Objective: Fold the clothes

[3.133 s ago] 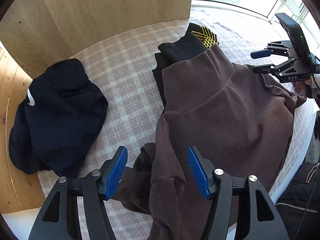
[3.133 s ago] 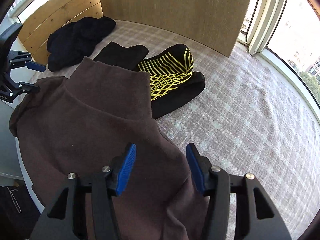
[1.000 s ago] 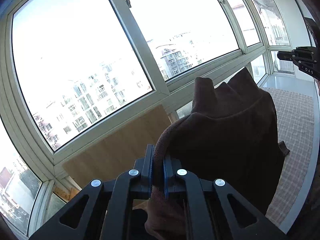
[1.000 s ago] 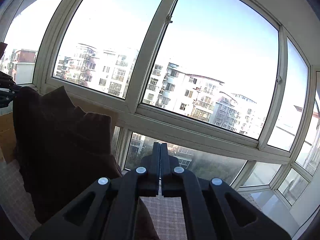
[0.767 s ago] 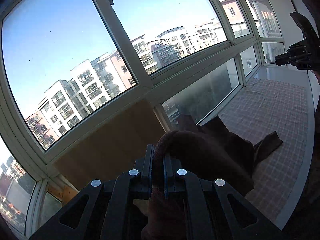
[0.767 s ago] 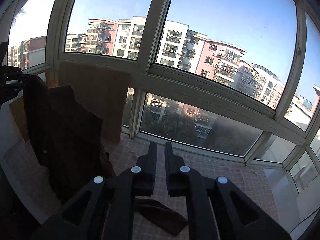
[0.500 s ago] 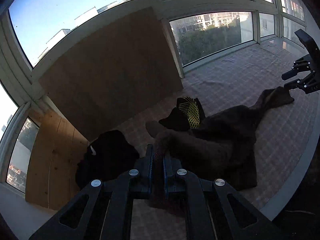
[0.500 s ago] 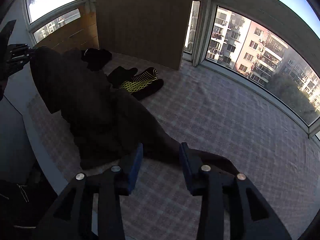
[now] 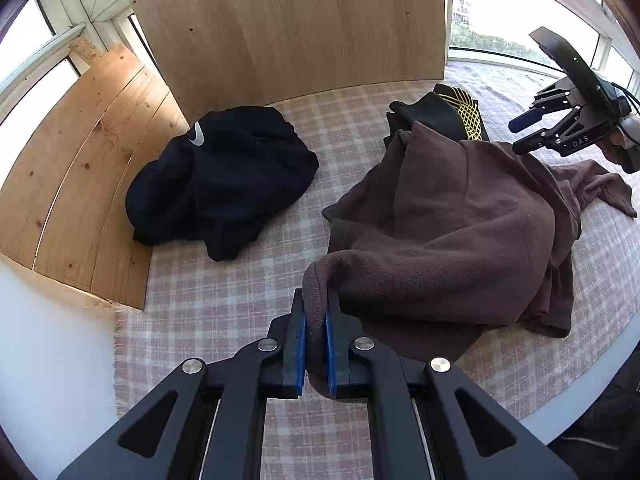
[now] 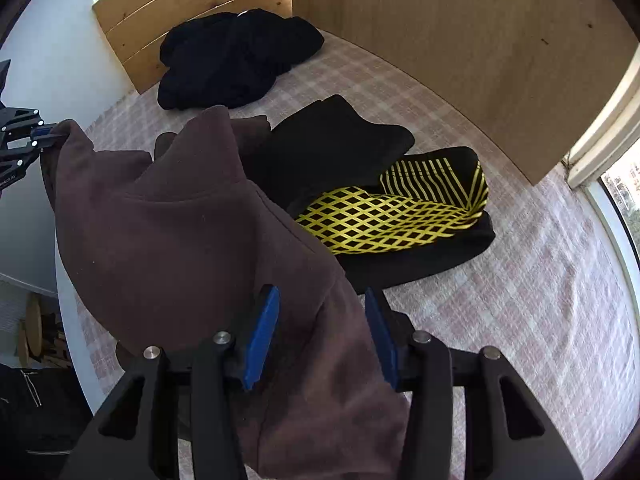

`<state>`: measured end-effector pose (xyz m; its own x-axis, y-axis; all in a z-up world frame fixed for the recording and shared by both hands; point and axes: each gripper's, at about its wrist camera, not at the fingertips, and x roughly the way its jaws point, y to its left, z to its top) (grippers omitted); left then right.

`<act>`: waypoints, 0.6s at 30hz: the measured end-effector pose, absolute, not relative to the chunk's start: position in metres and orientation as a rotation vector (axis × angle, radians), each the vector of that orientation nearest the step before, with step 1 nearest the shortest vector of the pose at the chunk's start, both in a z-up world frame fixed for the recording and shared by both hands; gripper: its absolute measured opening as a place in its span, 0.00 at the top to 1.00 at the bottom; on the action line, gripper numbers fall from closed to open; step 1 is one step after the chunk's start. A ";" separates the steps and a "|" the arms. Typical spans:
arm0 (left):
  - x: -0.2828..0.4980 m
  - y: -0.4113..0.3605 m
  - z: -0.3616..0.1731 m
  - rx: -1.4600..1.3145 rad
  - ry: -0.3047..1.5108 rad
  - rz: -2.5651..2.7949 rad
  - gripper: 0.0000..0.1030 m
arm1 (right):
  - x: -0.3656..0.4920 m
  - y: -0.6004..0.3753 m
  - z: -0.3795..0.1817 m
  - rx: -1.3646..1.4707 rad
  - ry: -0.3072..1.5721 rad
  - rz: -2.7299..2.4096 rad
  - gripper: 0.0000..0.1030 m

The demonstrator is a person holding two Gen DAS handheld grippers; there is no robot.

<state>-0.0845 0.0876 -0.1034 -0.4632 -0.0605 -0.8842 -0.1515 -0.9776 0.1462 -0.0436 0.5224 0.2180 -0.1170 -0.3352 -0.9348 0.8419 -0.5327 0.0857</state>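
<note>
Both tools have dropped from window height, where the brown garment hung between them, so that the brown fleece garment (image 9: 460,240) now lies bunched on the checked cloth (image 9: 224,304) covering the flat surface. From the left wrist view, the left tool (image 9: 316,344) sits at lower centre with its blue pads (image 9: 298,354) clamped tight on a rolled edge of the fleece, which rises out of the jaws and spreads to the right. At the upper right of that frame the right tool (image 9: 532,132) hovers just above the far part of the garment, beside a sleeve trailing toward the right edge. From the right wrist view, the right tool (image 10: 324,332) has its jaws parted, having just been opening; brown fabric lies between the blue pads (image 10: 260,336), which do not press on it. A black heap of clothing (image 9: 224,176) rests at centre left against a wooden board (image 9: 288,20), well apart from the fleece. Another black garment with a yellow lattice print (image 10: 392,216) lies folded just behind the fleece, partly hidden under it. The left tool (image 10: 40,136) shows at the left edge of the right wrist view, gripping a brown corner.
</note>
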 end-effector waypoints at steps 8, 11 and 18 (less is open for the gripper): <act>-0.103 0.083 -0.108 -1.628 0.303 2.608 0.93 | -0.045 0.495 0.193 1.296 0.646 -1.559 0.57; -0.109 0.082 -0.113 -1.638 0.302 2.598 0.93 | -0.045 0.495 0.186 1.320 0.638 -1.548 0.57; -0.117 0.082 -0.120 -1.648 0.315 2.575 0.93 | -0.042 0.484 0.185 1.234 0.787 -1.530 0.35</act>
